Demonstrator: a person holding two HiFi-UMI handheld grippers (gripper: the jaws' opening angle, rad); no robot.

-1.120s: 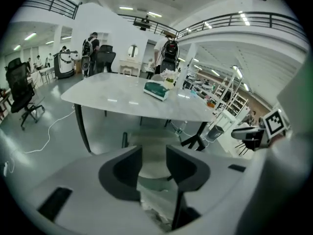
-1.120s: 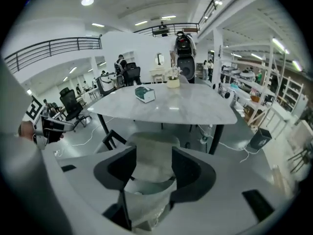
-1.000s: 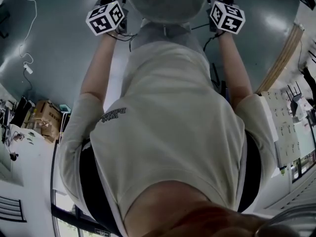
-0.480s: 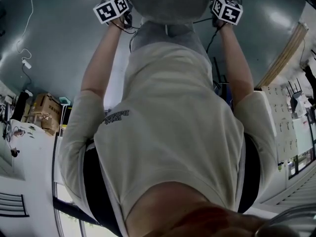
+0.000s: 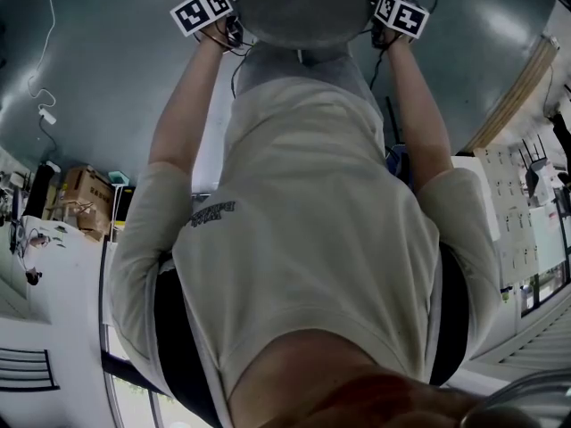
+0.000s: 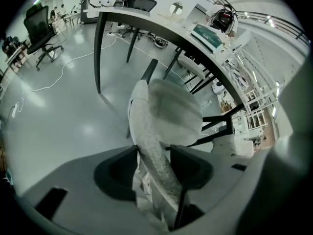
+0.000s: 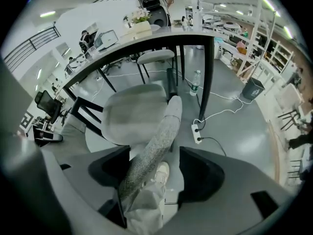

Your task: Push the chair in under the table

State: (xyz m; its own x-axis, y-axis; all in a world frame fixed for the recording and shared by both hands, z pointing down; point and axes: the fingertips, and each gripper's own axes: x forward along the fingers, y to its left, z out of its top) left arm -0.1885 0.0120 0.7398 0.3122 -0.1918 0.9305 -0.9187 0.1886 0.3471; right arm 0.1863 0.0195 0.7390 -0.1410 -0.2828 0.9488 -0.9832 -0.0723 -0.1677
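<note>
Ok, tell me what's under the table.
Another grey-seated chair and a bottle standing on the floor near the table leg. The tabletop hides whatever lies farther back.

Left arm point(image 5: 183, 105), right arm point(image 5: 419, 114) extended, 2 grippers pointing steeply down. Left gripper point(image 6: 153, 163), right gripper point(image 7: 154, 168): jaws just opened wider, straddling chair backrest point(image 6: 146, 131), not pressing.

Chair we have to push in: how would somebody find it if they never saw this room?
Find the long white table with black legs. Right beside it, pulled out, stands the chair. It has a round pale seat and a speckled grey curved back, unlike the black office chair far off and the other seat tucked under the table.
</note>
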